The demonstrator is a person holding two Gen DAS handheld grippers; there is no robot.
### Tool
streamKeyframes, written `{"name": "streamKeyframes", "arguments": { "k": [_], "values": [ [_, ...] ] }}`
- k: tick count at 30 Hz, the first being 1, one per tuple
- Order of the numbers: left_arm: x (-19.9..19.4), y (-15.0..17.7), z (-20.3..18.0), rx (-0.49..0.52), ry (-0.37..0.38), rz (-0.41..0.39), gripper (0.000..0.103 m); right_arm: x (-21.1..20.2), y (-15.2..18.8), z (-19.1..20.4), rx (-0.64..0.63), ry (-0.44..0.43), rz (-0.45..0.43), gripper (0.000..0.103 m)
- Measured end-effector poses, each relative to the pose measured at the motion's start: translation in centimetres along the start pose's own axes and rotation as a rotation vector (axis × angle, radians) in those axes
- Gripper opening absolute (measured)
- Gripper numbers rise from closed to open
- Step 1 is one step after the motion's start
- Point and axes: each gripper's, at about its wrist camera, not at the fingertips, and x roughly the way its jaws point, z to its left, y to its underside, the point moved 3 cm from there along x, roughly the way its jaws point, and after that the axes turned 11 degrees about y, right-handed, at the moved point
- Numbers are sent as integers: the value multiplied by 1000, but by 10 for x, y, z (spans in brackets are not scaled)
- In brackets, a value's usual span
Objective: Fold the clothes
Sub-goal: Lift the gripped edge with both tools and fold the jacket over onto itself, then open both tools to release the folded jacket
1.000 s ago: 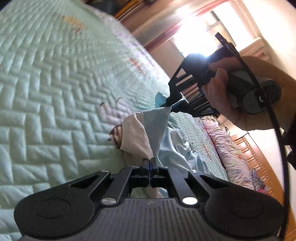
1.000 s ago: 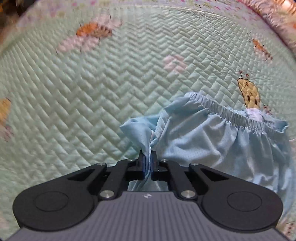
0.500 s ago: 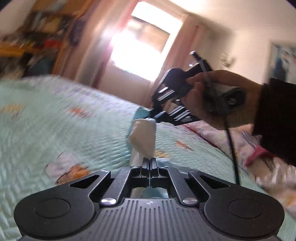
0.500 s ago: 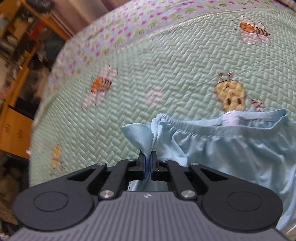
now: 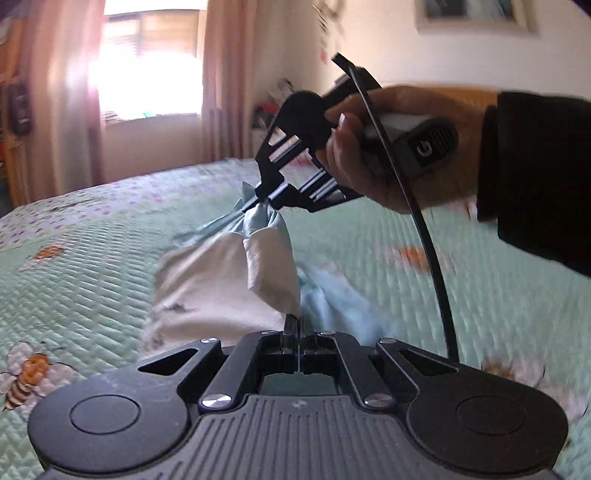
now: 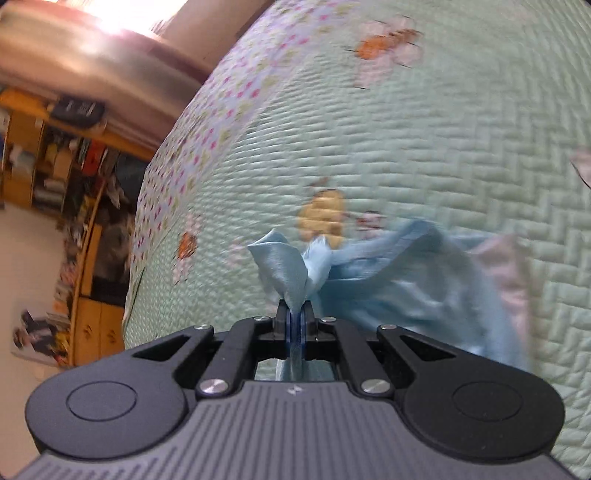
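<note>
- My left gripper (image 5: pixel 297 325) is pressed tight on a bit of the cloth (image 5: pixel 258 258). The two black fingers meet with the cloth nipped right at their tips.
- My right gripper (image 6: pixel 294 314) is pinching the cloth (image 6: pixel 406 288) too. A blue tuft pokes up out of its tips, and more blue cloth runs down between the fingers.
- From my left camera I can see my right gripper (image 5: pixel 258 201) up in the air. It holds a bunched blue corner at its tip.
- My right hand (image 5: pixel 373 147) is wrapped around that gripper's handle. A dark sleeve (image 5: pixel 535 177) covers my arm.
- A black cable (image 5: pixel 424 229) hangs down from that gripper.
- The cloth is light blue, with a paler side that looks almost white. It is stretched between my two grippers and lifted up off the bed (image 5: pixel 92 266).
- The rest of the cloth droops down toward the bed. I cannot tell if the low part touches it.
- The bed has a green quilt with zigzag stitching. There are bees (image 5: pixel 26 373) on it. Along the edge is a strip with small pink and green flowers (image 6: pixel 207 122).
- Behind the bed is a bright window (image 5: pixel 147 70) with pink curtains (image 5: pixel 62 92).
- A framed picture (image 5: pixel 476 14) hangs on the wall.
- From my right camera I can see wooden shelves (image 6: pixel 55 155) full of stuff beside the bed. It is too blurry to tell what the things are.
</note>
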Motion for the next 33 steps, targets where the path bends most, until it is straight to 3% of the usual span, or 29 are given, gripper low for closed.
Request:
{"name": "streamKeyframes", "arguments": {
  "k": [4,10,19,21,27,31,33],
  "values": [
    [15,11,-16,56,-9,59,0,7,1,-41,63,-57,22,5],
    [20,7,-36,174,-27,83,0,-5,-1,-70,107,-144,4,5],
    [49,16,-60,223,14,195,1,7,-4,-121,197,-130,18,6],
    [55,22,-59,231,19,228,4,13,-2,-129,194,-109,43,13],
    [51,26,-67,257,9,233,25,2,6,-150,249,-160,34,33],
    [36,27,-71,261,10,209,52,-41,18,-151,193,-129,-81,38],
    [23,29,-74,252,15,190,54,-63,28,-145,135,-145,-130,38]
  ]
}}
